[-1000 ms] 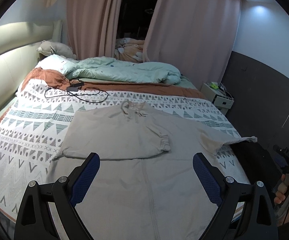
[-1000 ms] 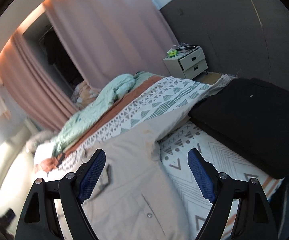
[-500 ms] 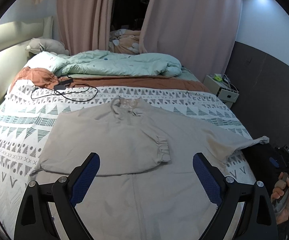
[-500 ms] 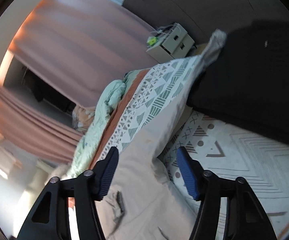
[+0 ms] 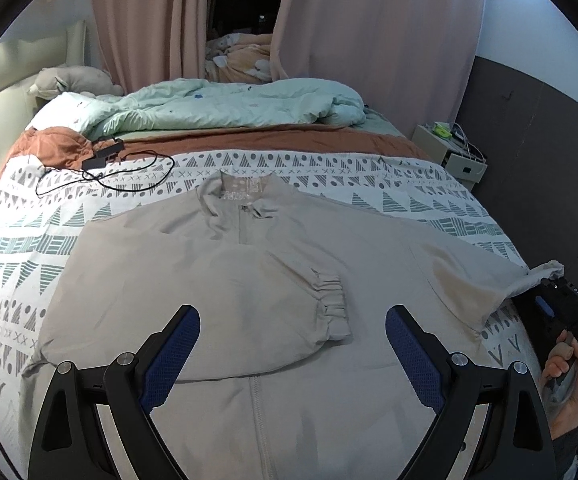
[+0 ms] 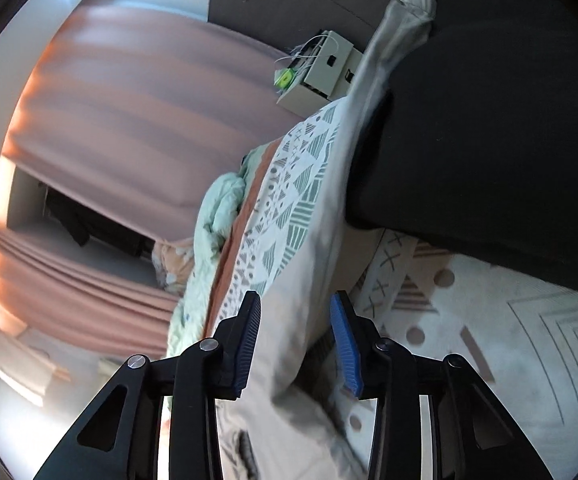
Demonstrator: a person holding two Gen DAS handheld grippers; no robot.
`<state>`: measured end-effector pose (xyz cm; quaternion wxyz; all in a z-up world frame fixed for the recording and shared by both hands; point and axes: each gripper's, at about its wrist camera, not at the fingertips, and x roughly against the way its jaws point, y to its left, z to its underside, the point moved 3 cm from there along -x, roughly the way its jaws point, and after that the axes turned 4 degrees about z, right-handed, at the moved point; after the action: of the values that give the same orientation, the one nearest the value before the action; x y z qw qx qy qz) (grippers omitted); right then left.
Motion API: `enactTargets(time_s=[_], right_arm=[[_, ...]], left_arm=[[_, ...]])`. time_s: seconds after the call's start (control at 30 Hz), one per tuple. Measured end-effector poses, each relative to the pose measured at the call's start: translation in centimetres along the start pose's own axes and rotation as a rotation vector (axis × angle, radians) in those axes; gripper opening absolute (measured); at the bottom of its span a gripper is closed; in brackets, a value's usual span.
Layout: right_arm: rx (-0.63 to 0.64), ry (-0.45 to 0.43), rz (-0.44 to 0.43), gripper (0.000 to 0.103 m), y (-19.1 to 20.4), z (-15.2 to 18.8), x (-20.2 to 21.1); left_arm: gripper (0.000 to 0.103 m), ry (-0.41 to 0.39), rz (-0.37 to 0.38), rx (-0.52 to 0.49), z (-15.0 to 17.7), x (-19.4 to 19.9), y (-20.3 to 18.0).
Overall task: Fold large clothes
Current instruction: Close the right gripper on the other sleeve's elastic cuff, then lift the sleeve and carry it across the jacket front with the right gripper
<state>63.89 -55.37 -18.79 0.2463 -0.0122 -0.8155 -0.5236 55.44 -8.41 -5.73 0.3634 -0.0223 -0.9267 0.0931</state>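
Left gripper [image 5: 292, 344]: hovering with jaws spread wide, nothing between the blue pads [image 5: 169, 360], pointing down over the jacket [image 5: 249, 272].

Right gripper [image 6: 294, 340]: rolled onto its side, jaws closing, with a fold of the jacket's right sleeve [image 6: 353, 168] lying between the pads; contact of the pads with the cloth not yet showing. In the left view, appearing at the far right edge, carried by a hand [image 5: 565, 380], just beside the sleeve's end.

Jacket: lying flat, front up, on the bed [image 5: 29, 240], collar [image 5: 245, 192] pointing toward the far end, zip running down the middle. Left sleeve already folded across the chest, its gathered cuff [image 5: 331, 308] resting near the centre. Right sleeve stretching out to the bed's edge, its cuff [image 6: 413, 4] overlapping a black cloth [image 6: 489, 140].

Further out: a patterned cover [image 5: 409, 200] lying under the jacket; a black cable [image 5: 105, 176] coiling on the cover beyond the collar; a green quilt [image 5: 229, 108] bunching at the far end; a nightstand [image 5: 449, 152] standing beside the bed; pink curtains [image 5: 369, 40] hanging behind.
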Motion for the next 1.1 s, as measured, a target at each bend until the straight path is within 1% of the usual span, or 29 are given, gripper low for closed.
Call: enactTargets(time_s=[0.1, 0.13, 0.2, 0.27, 0.33, 0.4, 0.47, 0.57, 0.7, 0.83, 0.93, 1.1], right_arm=[[-0.008, -0.010, 0.016, 0.036, -0.5, -0.4, -1.5], [-0.003, -0.021, 0.019, 0.033, -0.6, -0.6, -1.9], [0.010, -0.039, 0.058, 0.030, -0.8, -1.0, -2.5], [-0.004, -0.051, 0.055, 0.017, -1.1, -1.4, -3.0], [0.020, -0.062, 0.048, 0.011, -0.6, -1.5, -3.1], [0.084, -0.068, 0.026, 0.009, 1.0, -1.2, -3.0], [0.155, -0.062, 0.034, 0.009, 2.7, -0.9, -2.9], [0.212, -0.036, -0.009, 0.009, 4.9, -0.1, -2.7], [0.301, 0.005, -0.031, 0.009, 8.0, 1.6, -2.6], [0.396, 0.052, -0.073, 0.009, 10.9, 4.2, -2.6], [0.462, 0.102, -0.101, 0.008, 12.9, 6.7, -2.9], [0.574, 0.209, -0.137, 0.008, 15.1, 11.7, -3.4]], left_arm=[[0.095, 0.016, -0.001, 0.015, 0.0, -1.4, 0.6], [0.094, 0.020, -0.003, 0.018, 0.0, -1.8, 0.8], [0.094, 0.027, -0.004, 0.026, 0.0, -2.7, 1.2], [0.094, 0.033, -0.001, 0.034, 0.2, -3.4, 1.7], [0.094, 0.041, -0.003, 0.041, 0.6, -4.0, 2.2], [0.094, 0.053, -0.007, 0.051, 0.9, -4.6, 2.7], [0.094, 0.065, -0.007, 0.070, 1.2, -4.8, 3.4], [0.094, 0.065, -0.007, 0.087, 1.4, -4.2, 4.5], [0.094, 0.048, -0.026, 0.086, 1.6, -2.4, 5.9], [0.094, 0.033, -0.043, 0.098, 1.7, -0.3, 7.4], [0.094, 0.020, -0.046, 0.116, 1.9, 1.1, 8.5], [0.094, 0.009, -0.055, 0.134, 2.4, 2.8, 9.4]])
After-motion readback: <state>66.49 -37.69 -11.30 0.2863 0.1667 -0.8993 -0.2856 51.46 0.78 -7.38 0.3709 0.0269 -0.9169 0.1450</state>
